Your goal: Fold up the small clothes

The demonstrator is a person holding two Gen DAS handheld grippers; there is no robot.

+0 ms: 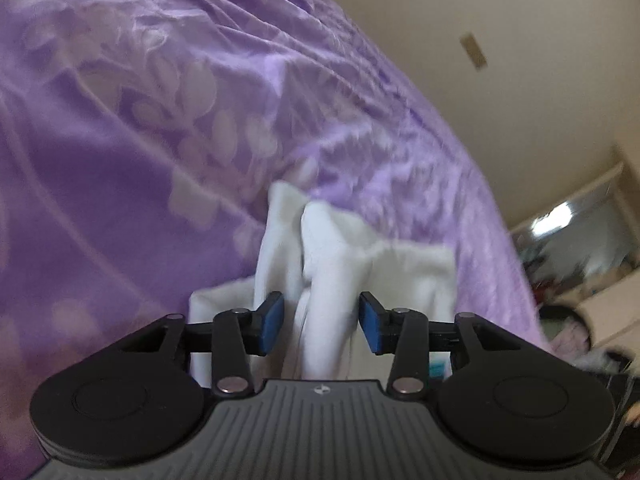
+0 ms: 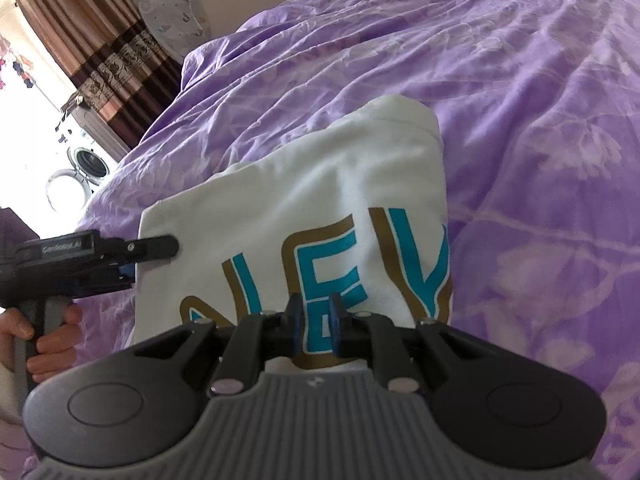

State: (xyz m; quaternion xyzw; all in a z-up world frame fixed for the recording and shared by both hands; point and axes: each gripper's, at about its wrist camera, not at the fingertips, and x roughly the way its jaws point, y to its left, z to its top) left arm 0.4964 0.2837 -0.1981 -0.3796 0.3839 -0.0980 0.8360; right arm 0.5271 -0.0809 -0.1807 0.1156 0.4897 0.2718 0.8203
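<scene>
Your right gripper (image 2: 314, 330) is clamped on the near hem of the white shirt (image 2: 320, 184) lying ahead on the bed (image 2: 520, 120), while your left gripper (image 1: 321, 323) stands apart, astride its bunched edge.

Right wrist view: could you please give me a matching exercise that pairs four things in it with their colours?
Things:
1 bedspread
2 curtain
3 lettering on the white shirt
4 washing machine

Colours:
A teal with a gold outline
B white
C purple with a pale floral pattern
D brown stripes

Pairs: 1-C, 2-D, 3-A, 4-B
</scene>
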